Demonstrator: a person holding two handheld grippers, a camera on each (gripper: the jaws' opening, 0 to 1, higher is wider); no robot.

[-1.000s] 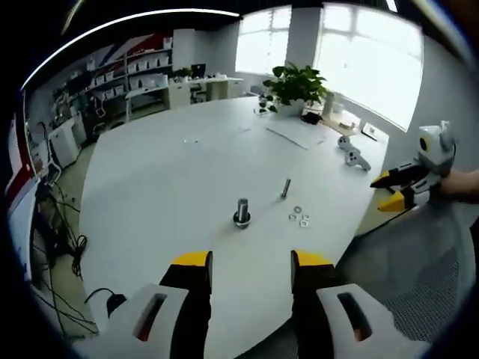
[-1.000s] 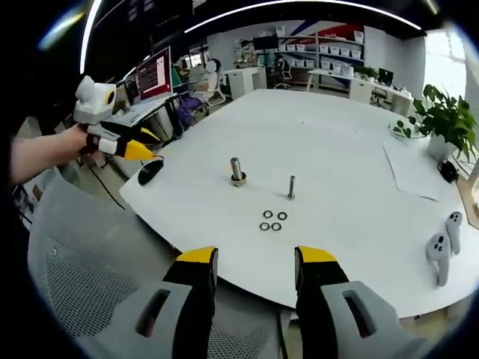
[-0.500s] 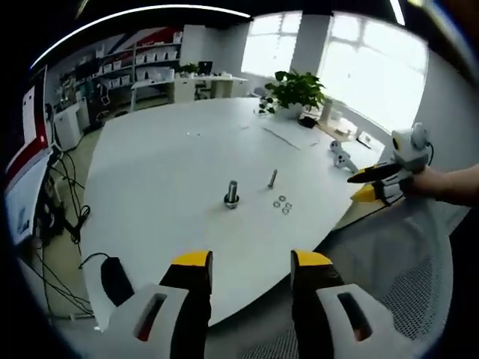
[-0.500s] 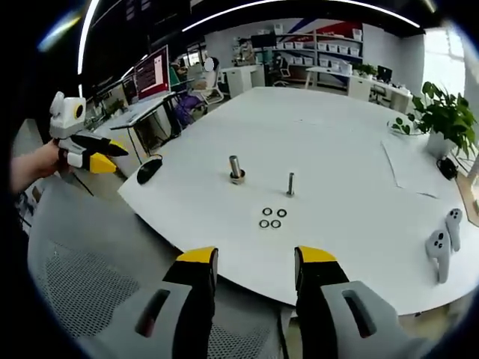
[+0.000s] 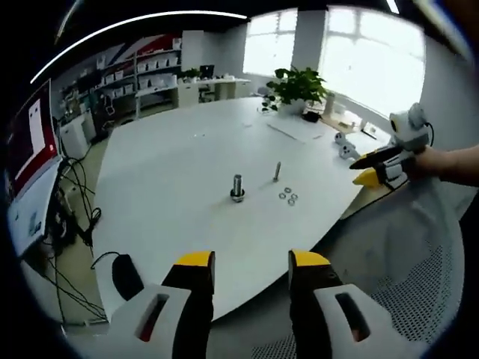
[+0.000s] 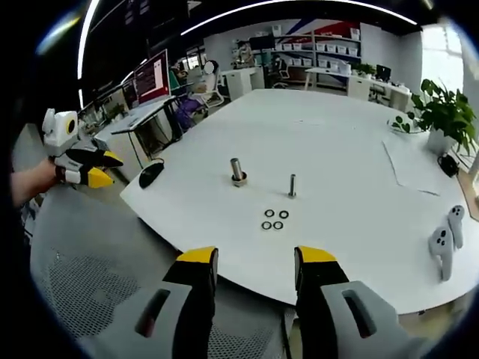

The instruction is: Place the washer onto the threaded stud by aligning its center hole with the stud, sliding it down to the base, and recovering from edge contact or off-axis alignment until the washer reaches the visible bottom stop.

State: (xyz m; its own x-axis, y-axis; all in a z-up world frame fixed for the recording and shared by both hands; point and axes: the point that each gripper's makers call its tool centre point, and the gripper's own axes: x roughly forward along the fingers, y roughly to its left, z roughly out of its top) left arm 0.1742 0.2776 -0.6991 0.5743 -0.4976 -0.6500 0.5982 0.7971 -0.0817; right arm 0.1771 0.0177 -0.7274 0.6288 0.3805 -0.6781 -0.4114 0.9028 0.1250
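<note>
Right gripper view: the yellow-tipped right gripper hangs with jaws spread and nothing between them, off the near edge of a broad white table. On the tabletop three small dark ring washers lie clustered, just in front of a slim upright threaded metal stud; a thicker grey metal bolt on a round base stands to its left. Left gripper view: the left gripper is likewise spread and empty, well short of the washers, above a grey mesh chair. A leafy green potted plant stands at the far edge
</note>
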